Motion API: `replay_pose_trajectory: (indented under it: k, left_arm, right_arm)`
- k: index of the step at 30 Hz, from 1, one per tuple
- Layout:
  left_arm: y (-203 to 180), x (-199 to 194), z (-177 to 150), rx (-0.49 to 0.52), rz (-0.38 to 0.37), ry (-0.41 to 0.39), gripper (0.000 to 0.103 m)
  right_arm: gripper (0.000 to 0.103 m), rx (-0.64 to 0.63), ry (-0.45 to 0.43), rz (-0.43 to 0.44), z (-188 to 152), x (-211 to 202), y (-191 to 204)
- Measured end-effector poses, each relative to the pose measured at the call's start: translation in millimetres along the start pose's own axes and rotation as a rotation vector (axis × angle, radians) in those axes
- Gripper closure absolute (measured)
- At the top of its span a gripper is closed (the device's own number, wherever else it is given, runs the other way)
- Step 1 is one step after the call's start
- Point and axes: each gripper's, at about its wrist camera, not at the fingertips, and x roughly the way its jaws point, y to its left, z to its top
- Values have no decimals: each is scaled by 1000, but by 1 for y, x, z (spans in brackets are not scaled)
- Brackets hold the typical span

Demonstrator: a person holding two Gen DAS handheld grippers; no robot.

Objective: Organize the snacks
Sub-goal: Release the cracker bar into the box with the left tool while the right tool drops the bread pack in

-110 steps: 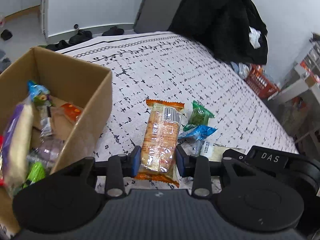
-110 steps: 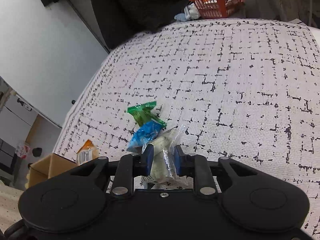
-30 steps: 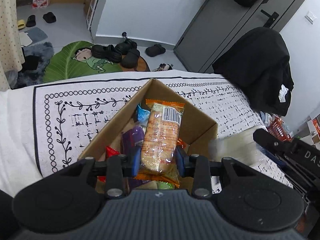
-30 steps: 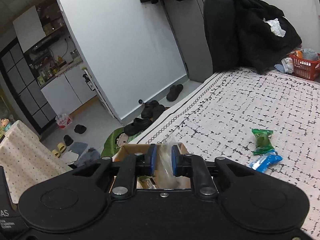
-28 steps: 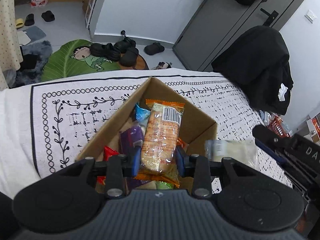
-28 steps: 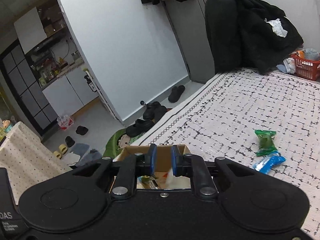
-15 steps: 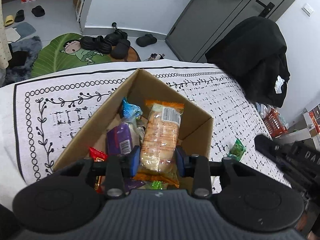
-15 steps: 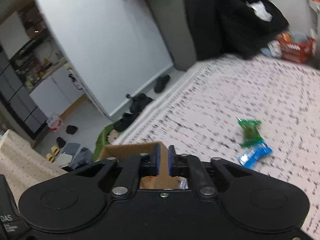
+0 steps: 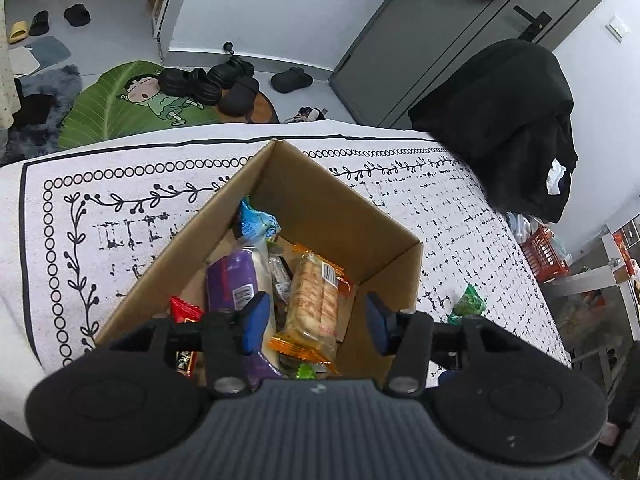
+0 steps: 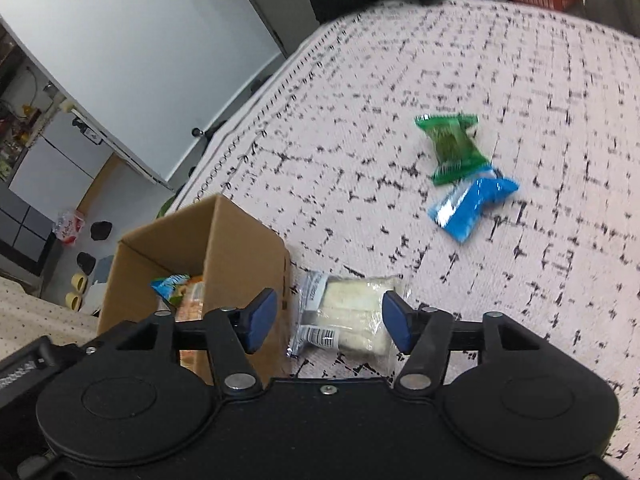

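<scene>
An open cardboard box [image 9: 352, 216] sits on the patterned bed cover, with several snack packs inside. My left gripper [image 9: 314, 322] is open above it, and the orange-edged cracker pack [image 9: 314, 304] lies loose in the box below the fingers. In the right wrist view the box [image 10: 224, 240] is at lower left. My right gripper [image 10: 328, 326] is open over a clear pack of pale biscuits [image 10: 352, 322] that lies on the cover just outside the box. A green packet [image 10: 452, 148] and a blue packet [image 10: 472, 208] lie farther off on the cover.
A purple pack [image 9: 236, 284], a red pack [image 9: 184, 308] and a blue-green pack [image 9: 254, 222] fill the box. Black clothing [image 9: 504, 128] is heaped at the bed's far end, with a red basket [image 9: 544, 254] beyond. Shoes [image 9: 208, 84] lie on the floor.
Both grippers have gone from shut to open. The cracker pack dropped from the left gripper into the box. The clear biscuit pack left the right gripper and now lies on the cover beside the box.
</scene>
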Motion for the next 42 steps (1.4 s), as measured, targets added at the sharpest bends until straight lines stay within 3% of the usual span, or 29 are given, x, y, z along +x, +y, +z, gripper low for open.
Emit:
replay_pose_trajectory:
  k: [5,10,12,14,16,19,23,42]
  left_arm:
    - [3,-3,2,-2,5,2,52]
    - [7,-11,6,-7,27,-2,51]
    - [9,-14,8,-7,33,-8,51]
    - [11,-18,12,-10,41,-16,51]
    - [15,-22,15,-18,45,-25,50]
    - [22,-27,17,-32,53,-31,50]
    - [28,-33,19,-39,53,-36,50]
    - [42,-66,24,-49,70,-84,50]
  right_arm:
    - [40,20,27,-36,-1,18,-6]
    - [29,19,59,-62,-6,36,-4]
    - [29,17,61,-73,-9,43,-3]
    - [37,-18,58,-95,-12,46,-3]
    - [54,-73,47,-118,-14,46,2]
    - [62,-104,35,-122,-13,40,6]
    - [64,-121,-4,-140,-11,28,10]
    - [64,-97,-259,-29,18,-63,32]
